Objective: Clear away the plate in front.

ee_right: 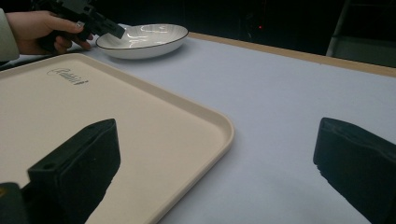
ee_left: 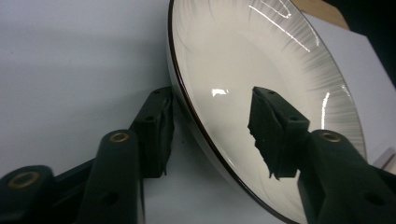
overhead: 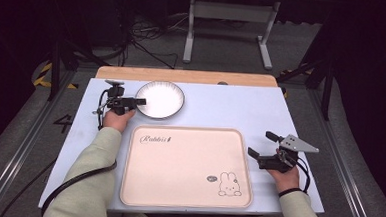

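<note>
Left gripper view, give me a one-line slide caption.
Left gripper straddles the plate rim, one jaw outside, one inside, not yet clamped.

My white plate (overhead: 160, 100) has a thin black rim and fine grey streaks fanning in from its edge. My tray (overhead: 188, 166) is pale pink, with dark script lettering and a small white rabbit drawing. The surface (overhead: 231, 108) is light blue-grey, wood-edged at the back. My sleeves (overhead: 95, 173) are pale beige.

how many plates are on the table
1. The plate sits at the far left of the table, beyond the tray, its rim between the left gripper jaws.
</note>
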Action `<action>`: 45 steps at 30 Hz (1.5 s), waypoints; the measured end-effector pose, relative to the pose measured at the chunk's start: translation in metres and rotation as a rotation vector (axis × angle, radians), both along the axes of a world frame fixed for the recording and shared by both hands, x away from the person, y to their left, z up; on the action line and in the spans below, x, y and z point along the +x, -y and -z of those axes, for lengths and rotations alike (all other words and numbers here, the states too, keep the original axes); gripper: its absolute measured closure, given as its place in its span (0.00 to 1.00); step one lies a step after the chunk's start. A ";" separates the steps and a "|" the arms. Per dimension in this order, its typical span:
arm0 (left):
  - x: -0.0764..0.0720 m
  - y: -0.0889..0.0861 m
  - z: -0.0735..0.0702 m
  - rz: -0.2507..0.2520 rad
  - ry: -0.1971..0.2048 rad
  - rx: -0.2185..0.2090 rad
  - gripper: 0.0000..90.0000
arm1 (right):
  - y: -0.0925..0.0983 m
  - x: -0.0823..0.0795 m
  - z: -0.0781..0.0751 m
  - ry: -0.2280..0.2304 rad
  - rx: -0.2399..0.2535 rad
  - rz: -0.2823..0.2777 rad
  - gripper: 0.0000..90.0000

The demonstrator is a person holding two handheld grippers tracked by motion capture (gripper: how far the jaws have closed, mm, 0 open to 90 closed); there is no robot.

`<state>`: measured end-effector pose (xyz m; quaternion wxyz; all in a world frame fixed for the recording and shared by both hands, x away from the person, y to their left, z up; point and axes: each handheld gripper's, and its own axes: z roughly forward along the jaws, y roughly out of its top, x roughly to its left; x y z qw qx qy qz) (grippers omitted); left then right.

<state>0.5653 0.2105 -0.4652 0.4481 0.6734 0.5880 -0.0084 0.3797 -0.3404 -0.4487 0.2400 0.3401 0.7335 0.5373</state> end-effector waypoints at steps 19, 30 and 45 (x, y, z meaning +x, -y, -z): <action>0.002 0.003 -0.001 -0.098 -0.069 -0.003 0.82 | -0.002 0.000 0.000 -0.002 -0.010 0.003 0.02; 0.002 0.005 0.000 -0.163 -0.093 -0.052 0.87 | -0.001 0.000 0.000 0.001 -0.011 0.009 0.02; -0.001 0.006 -0.013 -0.187 -0.065 -0.153 0.92 | 0.000 0.000 0.000 0.008 -0.006 0.017 0.02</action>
